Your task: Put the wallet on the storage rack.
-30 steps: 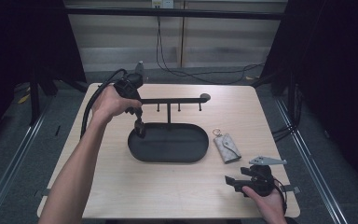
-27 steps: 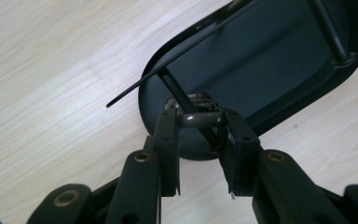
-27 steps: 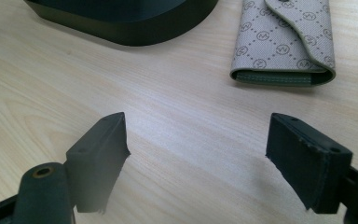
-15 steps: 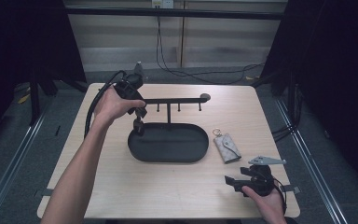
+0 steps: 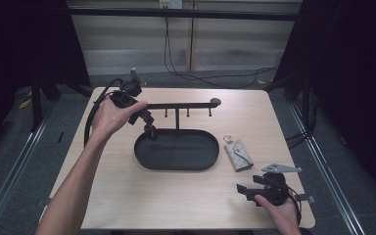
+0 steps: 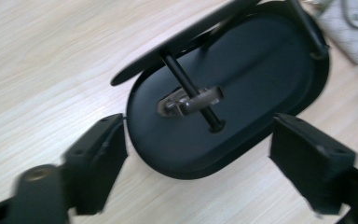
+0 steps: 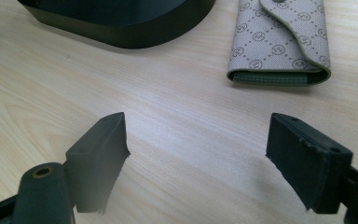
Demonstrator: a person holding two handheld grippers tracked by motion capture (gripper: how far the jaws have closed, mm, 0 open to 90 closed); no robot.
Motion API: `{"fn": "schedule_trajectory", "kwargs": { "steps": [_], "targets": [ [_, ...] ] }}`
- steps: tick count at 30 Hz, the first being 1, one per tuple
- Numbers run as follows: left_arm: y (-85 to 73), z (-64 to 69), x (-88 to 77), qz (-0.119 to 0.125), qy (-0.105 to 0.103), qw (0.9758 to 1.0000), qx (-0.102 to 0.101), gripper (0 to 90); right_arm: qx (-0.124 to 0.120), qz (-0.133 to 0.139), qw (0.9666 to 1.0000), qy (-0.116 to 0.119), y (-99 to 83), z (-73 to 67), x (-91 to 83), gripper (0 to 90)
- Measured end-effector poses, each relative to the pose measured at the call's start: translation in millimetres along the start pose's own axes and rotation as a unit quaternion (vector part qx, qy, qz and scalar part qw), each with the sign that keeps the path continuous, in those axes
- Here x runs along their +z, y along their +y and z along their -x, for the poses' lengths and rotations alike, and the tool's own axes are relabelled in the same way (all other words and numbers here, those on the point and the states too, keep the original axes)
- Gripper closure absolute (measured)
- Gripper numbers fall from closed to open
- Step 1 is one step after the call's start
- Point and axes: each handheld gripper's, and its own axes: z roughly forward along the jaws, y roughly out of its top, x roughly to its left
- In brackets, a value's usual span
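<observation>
Over the tray's left end, the left gripper [image 5: 149, 128] has just spread its jaws, nothing pressed between them.
Below them a small metal key [image 6: 191, 100] lies in the black oval tray [image 5: 176, 161], long axis along the tray's length. Beside the tray's right end lies the key pouch [image 5: 238, 154], nearer the right gripper [image 5: 242, 191], which rests released by the near edge with bare tabletop ahead.
</observation>
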Motion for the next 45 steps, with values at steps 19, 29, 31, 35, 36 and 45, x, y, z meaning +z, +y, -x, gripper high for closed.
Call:
{"fn": "schedule_trajectory", "kwargs": {
  "steps": [19, 29, 31, 35, 36, 45],
  "targets": [
    [-76.8, -17.1, -10.4, 0.077, -0.001, 0.9966, 0.03, 19.8, 0.005, -0.004, 1.0, -0.006, 1.1, -0.5, 2.0, 20.2],
    [-119.5, -32.8, -0.8, 0.13, -0.015, 0.9908, 0.032, 19.8, 0.007, 0.001, 1.0, -0.007, 0.8, 0.3, 1.5, 20.1],
    [-124.0, -34.6, 1.8, 0.138, -0.012, 0.9901, 0.025, 19.8, 0.01, -0.002, 0.9999, -0.007, 1.3, 0.3, 2.3, 19.8],
    [-131.4, -33.1, 3.8, 0.15, 0.017, 0.9885, 0.013, 20.2, 0.007, -0.001, 0.9999, -0.007, 1.6, -0.1, 3.2, 19.7],
    [-133.5, -33.5, 4.2, 0.152, 0.006, 0.9883, 0.007, 19.6, 0.011, -0.002, 0.9999, -0.009, 1.4, -0.4, 2.4, 19.7],
    [-164.5, -35.0, 10.6, 0.209, 0.004, 0.9779, -0.011, 23.5, 0.017, 0.004, 0.9998, -0.008, 1.3, 2.7, 1.8, 19.4]
  ]
}}
